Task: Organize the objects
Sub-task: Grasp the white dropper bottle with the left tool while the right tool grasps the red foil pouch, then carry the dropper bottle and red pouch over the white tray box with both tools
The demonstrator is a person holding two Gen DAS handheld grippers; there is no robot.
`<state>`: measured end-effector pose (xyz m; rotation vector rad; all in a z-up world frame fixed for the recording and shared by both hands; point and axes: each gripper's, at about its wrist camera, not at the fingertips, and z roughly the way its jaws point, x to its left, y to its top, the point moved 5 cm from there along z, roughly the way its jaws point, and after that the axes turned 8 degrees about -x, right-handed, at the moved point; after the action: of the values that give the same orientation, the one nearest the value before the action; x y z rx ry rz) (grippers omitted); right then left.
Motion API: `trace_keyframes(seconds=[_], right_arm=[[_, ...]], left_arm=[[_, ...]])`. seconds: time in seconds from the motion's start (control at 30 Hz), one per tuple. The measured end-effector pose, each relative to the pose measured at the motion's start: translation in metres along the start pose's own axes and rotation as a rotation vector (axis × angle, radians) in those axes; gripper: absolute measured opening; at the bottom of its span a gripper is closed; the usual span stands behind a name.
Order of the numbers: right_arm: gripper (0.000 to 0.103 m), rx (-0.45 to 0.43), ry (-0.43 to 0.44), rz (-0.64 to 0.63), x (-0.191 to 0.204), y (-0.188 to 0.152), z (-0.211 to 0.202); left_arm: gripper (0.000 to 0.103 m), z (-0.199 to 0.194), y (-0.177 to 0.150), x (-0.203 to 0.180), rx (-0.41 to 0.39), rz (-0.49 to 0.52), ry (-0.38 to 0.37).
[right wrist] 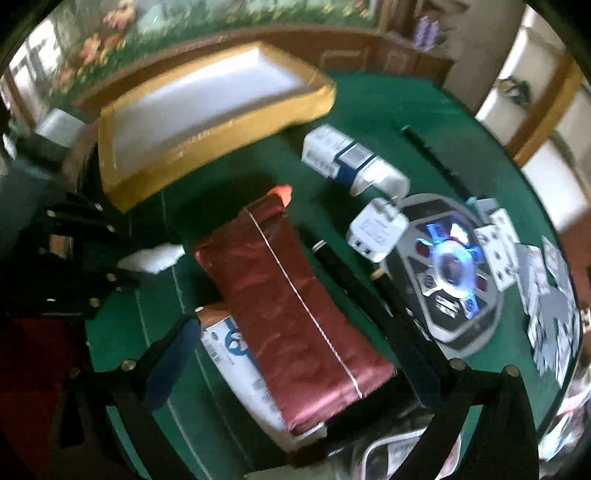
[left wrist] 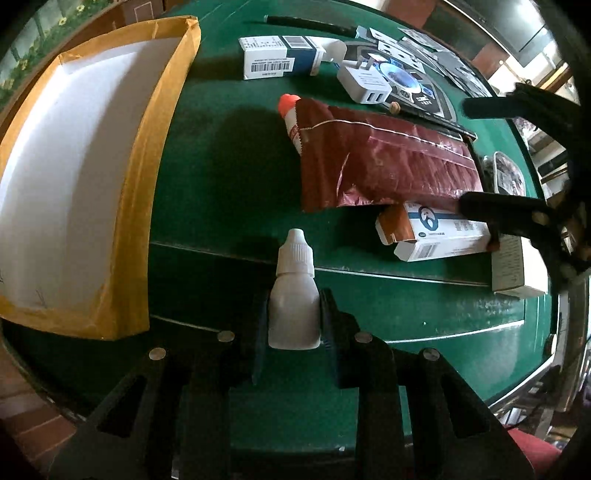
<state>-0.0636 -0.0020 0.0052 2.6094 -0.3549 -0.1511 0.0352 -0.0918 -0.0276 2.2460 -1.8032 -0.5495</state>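
Note:
My left gripper [left wrist: 293,306] is shut on a small white dropper bottle [left wrist: 293,295], its pads pressed on the bottle's sides just above the green table [left wrist: 221,192]. The right wrist view shows the same bottle [right wrist: 151,258] held at the far left. To its left lies a shallow yellow-rimmed tray [left wrist: 147,147] with a white floor. My right gripper [right wrist: 295,362] stands open, pointing down. Its fingers straddle a dark red foil pouch [right wrist: 295,310] and the white box with a blue logo [right wrist: 229,354] that lies partly under the pouch.
An orange-capped tube [left wrist: 290,107] pokes out from under the pouch. Behind it lie a white USB charger [left wrist: 364,83], a white and blue carton [left wrist: 277,57], a black pen [left wrist: 310,24] and a black disc with a blue centre [right wrist: 450,269]. Playing cards [right wrist: 535,266] are scattered at the right.

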Motion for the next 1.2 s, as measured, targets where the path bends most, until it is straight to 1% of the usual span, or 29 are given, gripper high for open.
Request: trace_keyframes(seconds=[0.07, 0.13, 0.2, 0.23, 0.27, 0.3, 0.37, 0.4, 0.57, 0.63, 0.67, 0.73, 0.9, 0.97, 1.2], right_arm=[[0.094, 0.04, 0.006, -0.031, 0.001, 0.002, 0.012], [0.089, 0.075, 0.018, -0.035, 0.002, 0.002, 0.024], [0.078, 0.106, 0.034, -0.013, 0.003, -0.001, 0.036], [0.076, 0.109, 0.027, -0.003, 0.003, -0.002, 0.039], [0.069, 0.095, 0.008, 0.012, 0.004, -0.003, 0.039], [0.062, 0.083, 0.005, 0.035, 0.004, -0.003, 0.038], [0.054, 0.055, 0.011, 0.095, 0.003, -0.004, 0.032], [0.052, 0.042, 0.006, 0.132, 0.002, -0.007, 0.028], [0.047, -0.022, -0.004, 0.272, 0.012, -0.024, 0.01], [0.046, -0.045, 0.004, 0.339, 0.015, -0.03, 0.005], [0.046, -0.058, 0.008, 0.394, 0.018, -0.037, 0.001], [0.046, -0.067, 0.004, 0.455, 0.02, -0.042, -0.002], [0.044, -0.134, -0.016, 0.608, 0.016, -0.054, -0.018], [0.044, -0.156, -0.021, 0.656, 0.012, -0.057, -0.023], [0.044, -0.186, -0.031, 0.743, 0.01, -0.051, -0.022]], left_arm=[[0.026, 0.0, 0.0, 0.001, -0.001, -0.003, -0.006], [0.026, -0.001, 0.0, 0.002, 0.0, -0.003, -0.012], [0.026, 0.001, 0.002, 0.001, 0.0, -0.002, -0.014], [0.026, 0.001, 0.002, 0.001, 0.002, -0.003, -0.016], [0.026, 0.001, 0.003, 0.002, 0.003, -0.005, -0.019], [0.026, 0.001, 0.003, 0.002, 0.004, -0.007, -0.021], [0.026, 0.001, 0.004, 0.003, 0.006, -0.012, -0.029], [0.026, 0.001, 0.004, 0.003, 0.008, -0.013, -0.032], [0.026, 0.003, 0.006, 0.004, 0.001, -0.024, -0.04], [0.026, 0.004, 0.009, 0.005, -0.005, -0.042, -0.048], [0.026, 0.005, 0.01, 0.006, -0.006, -0.05, -0.053], [0.026, 0.006, 0.013, 0.008, -0.006, -0.062, -0.064], [0.026, 0.002, 0.018, 0.008, -0.016, -0.049, -0.08], [0.026, -0.001, 0.021, 0.006, -0.028, -0.03, -0.083], [0.026, -0.005, 0.027, 0.005, -0.026, -0.002, -0.114]])
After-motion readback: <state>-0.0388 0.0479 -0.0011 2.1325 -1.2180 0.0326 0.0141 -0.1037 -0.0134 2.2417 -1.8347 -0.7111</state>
